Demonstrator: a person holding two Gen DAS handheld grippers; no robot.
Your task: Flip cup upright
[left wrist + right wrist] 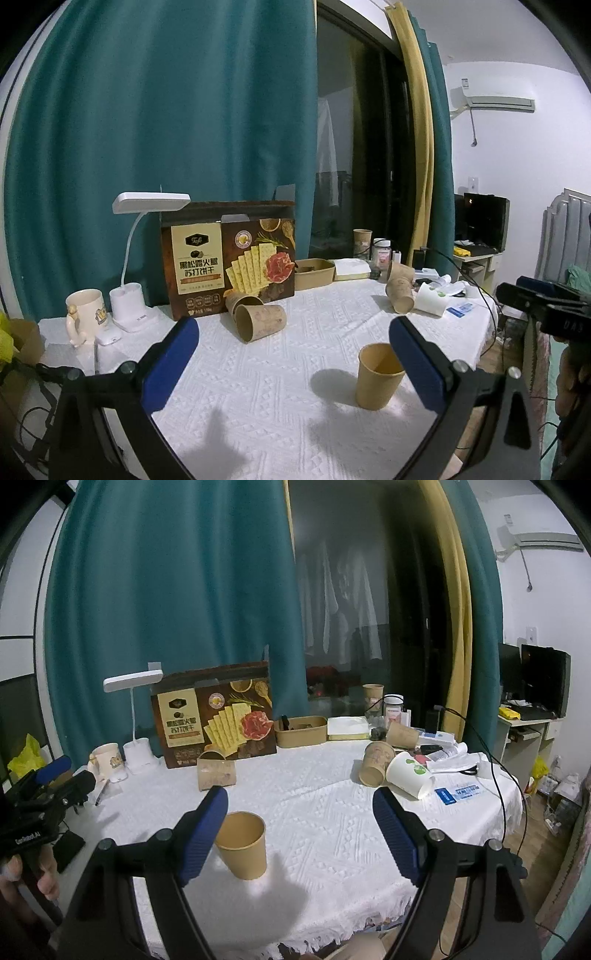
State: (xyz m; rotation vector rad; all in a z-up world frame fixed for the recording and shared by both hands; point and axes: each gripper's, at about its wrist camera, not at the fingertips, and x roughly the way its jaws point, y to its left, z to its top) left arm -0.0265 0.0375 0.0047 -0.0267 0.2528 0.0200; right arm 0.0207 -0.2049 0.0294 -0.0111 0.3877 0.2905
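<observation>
Left wrist view: teal curtain (159, 129) across upper left, white tablecloth (288, 387) over lower centre. Cracker box (228, 258) upright at centre left, against the curtain. White lamp (129, 295) just left of the box, mug (84, 312) left of that. Two tipped paper cups (258, 319) lying on their sides in front of the box; more tipped cups (400, 291) at centre right. Cup (378, 374) upright at lower right, mouth up, just left of the right blue pad, apart from the left pad. Left gripper (293, 363) spread wide, holding nothing.

Right wrist view: same cup (243, 843) upright at lower centre, just right of the left blue pad. Right gripper (301, 830) wide open, empty. Left gripper (44, 794) at left edge, seen side-on.
</observation>
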